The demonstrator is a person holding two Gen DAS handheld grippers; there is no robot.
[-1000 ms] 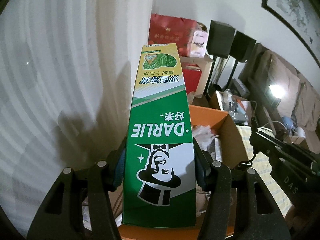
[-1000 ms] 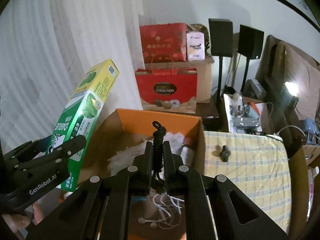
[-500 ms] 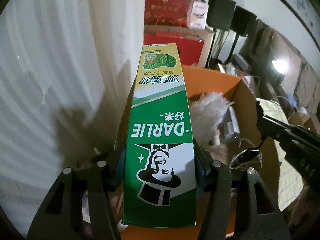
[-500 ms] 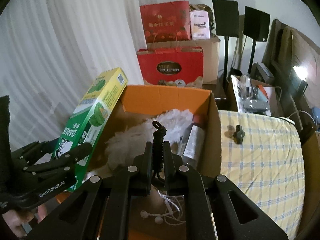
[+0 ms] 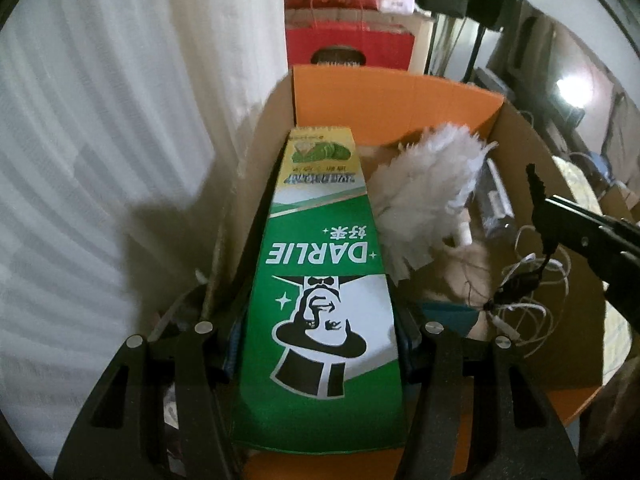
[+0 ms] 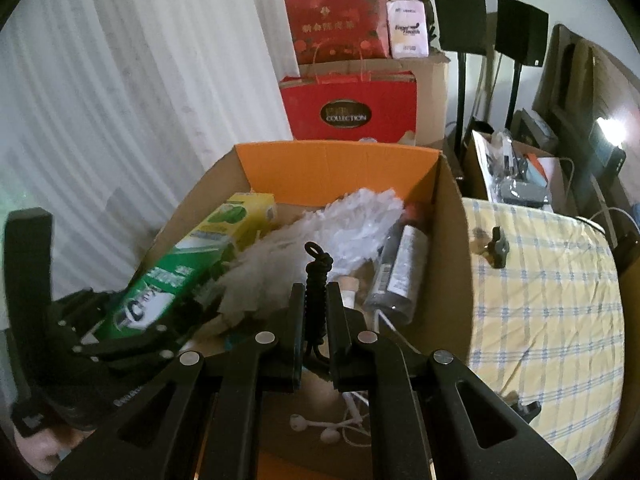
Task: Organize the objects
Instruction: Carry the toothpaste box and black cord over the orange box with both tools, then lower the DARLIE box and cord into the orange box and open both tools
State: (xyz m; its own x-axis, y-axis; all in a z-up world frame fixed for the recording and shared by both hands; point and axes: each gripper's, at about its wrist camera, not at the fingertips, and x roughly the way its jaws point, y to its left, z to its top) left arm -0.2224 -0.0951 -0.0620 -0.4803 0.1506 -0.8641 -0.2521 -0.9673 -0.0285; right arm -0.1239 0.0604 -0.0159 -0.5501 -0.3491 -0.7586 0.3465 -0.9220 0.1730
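Your left gripper (image 5: pixel 320 320) is pinching the toothpaste box (image 5: pixel 320 280) by its long sides: green w/ white "DARLIE" lettering, top-hat figure, yellow far end w/ mint leaves. The toothpaste box sits tilted, far end down inside the cardboard box (image 6: pixel 452 248), along its left wall. Your right gripper (image 6: pixel 316 304) has jaws pressed together on a black cord (image 6: pixel 317 276), over the box's near part. Inside: white duster (image 6: pixel 320 236) just right of the toothpaste box, dark bottle (image 6: pixel 400 272) by the right wall, white earphones (image 6: pixel 332 432) at the near end. Little free room; curtain (image 5: pixel 100 140) close on the left, checked cloth (image 6: pixel 540 300) to the right.
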